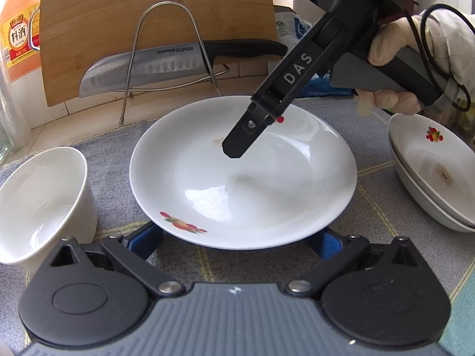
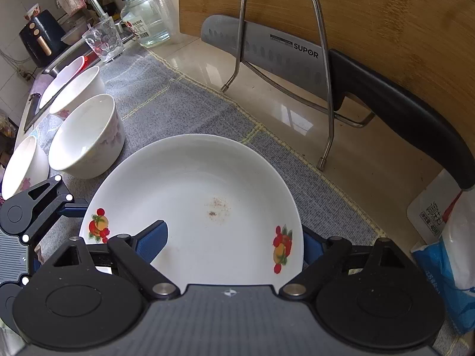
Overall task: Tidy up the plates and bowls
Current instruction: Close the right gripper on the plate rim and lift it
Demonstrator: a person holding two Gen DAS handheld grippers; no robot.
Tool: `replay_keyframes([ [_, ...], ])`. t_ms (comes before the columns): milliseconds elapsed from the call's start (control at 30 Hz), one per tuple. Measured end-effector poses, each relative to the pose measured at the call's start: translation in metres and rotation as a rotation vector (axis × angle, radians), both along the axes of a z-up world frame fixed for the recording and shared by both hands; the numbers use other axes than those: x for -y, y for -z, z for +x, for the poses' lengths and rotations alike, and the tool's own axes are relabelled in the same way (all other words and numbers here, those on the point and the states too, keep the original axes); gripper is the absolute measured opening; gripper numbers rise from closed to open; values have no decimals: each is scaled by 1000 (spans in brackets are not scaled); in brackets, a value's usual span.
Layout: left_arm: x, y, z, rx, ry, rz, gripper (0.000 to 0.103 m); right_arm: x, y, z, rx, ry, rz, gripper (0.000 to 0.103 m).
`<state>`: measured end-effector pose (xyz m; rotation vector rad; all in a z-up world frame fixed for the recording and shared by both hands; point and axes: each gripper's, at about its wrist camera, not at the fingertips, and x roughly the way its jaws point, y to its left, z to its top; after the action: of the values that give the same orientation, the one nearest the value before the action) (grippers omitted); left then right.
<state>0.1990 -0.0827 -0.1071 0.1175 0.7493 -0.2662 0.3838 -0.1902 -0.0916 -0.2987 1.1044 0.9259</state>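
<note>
A white plate with fruit prints (image 1: pixel 243 175) (image 2: pixel 196 201) lies on the grey cloth, with a small brown stain inside. My left gripper (image 1: pixel 237 238) stands open at its near rim, and both blue fingertips are tucked under that edge. A gloved hand (image 1: pixel 389 50) holds my right gripper (image 1: pixel 234 148) (image 2: pixel 234 243), which comes down from the upper right. It is open and straddles the plate's rim: one blue finger (image 2: pixel 154 238) is over the inside, the other (image 2: pixel 311 246) outside. A white bowl (image 1: pixel 38 204) stands to the left. Two stacked fruit-print plates (image 1: pixel 430 175) sit to the right.
Several white bowls (image 2: pixel 86 139) line the cloth's left side toward the sink. Behind the plate a wire rack (image 1: pixel 166 59) holds a knife (image 1: pixel 142 71) against a wooden cutting board (image 1: pixel 118 9). An orange bottle (image 1: pixel 17 35), a glass (image 2: pixel 104 41), a jar (image 2: pixel 145 17) and a blue-white bag (image 2: pixel 451 267) stand around.
</note>
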Motion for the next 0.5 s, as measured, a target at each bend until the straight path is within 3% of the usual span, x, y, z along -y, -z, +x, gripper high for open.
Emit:
replay_keyframes([
  [167,0,-1,-1,9,4,19,102,0,1,9,-49,-5,50,93],
  [500,2,-2,-2,10,24,35,99,2,1,10,-58,1,64,93],
])
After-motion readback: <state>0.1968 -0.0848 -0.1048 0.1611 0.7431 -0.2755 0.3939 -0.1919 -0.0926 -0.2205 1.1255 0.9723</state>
